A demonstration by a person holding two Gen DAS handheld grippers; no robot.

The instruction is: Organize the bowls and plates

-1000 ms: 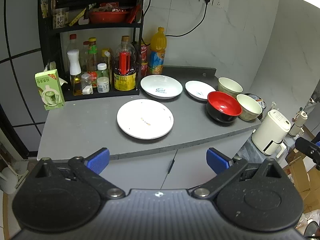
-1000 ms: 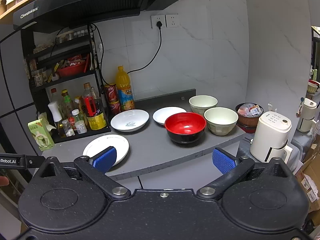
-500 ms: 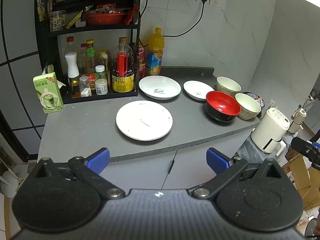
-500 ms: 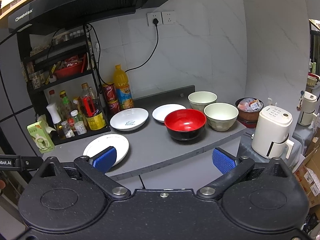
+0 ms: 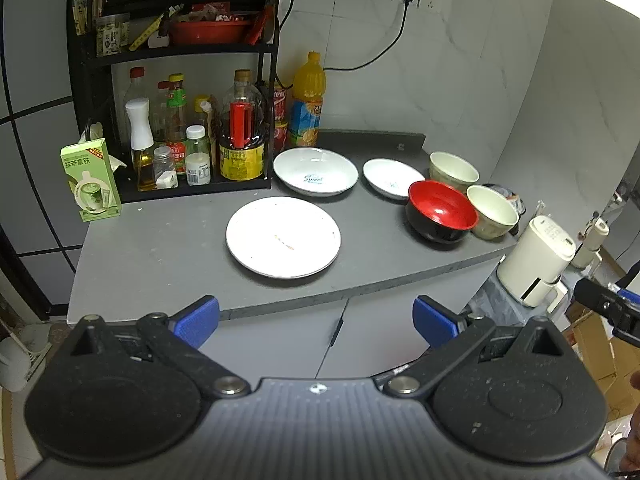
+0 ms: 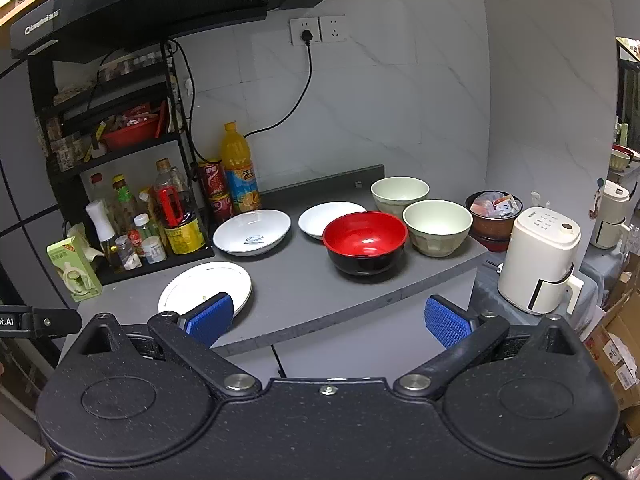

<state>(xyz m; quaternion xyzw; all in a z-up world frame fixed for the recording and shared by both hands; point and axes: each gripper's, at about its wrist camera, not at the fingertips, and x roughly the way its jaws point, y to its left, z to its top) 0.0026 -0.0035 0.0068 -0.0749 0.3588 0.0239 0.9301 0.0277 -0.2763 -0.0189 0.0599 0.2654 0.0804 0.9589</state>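
Note:
On the grey counter (image 5: 168,252) lie a large flat white plate (image 5: 283,236) (image 6: 200,292), a deep white plate with blue lettering (image 5: 315,171) (image 6: 252,232) and a small white plate (image 5: 390,179) (image 6: 324,216). To their right stand a red-and-black bowl (image 5: 440,210) (image 6: 365,240) and two cream bowls (image 5: 492,212) (image 5: 453,166) (image 6: 436,222) (image 6: 400,192). My left gripper (image 5: 316,320) hangs open in front of the counter edge, holding nothing. My right gripper (image 6: 328,318) is open too, short of the counter, its left pad overlapping the flat plate in the image.
A black rack (image 5: 176,52) of bottles and jars fills the back left, with a green carton (image 5: 90,180) beside it. An orange drink bottle (image 5: 307,100) and red cans stand at the back. A white appliance (image 6: 540,260) and a brown bowl of scraps (image 6: 494,214) sit right of the counter.
Both grippers have drawn slightly back and upward from the counter, so the dishes look a little smaller and lower. Nothing on the counter has moved.

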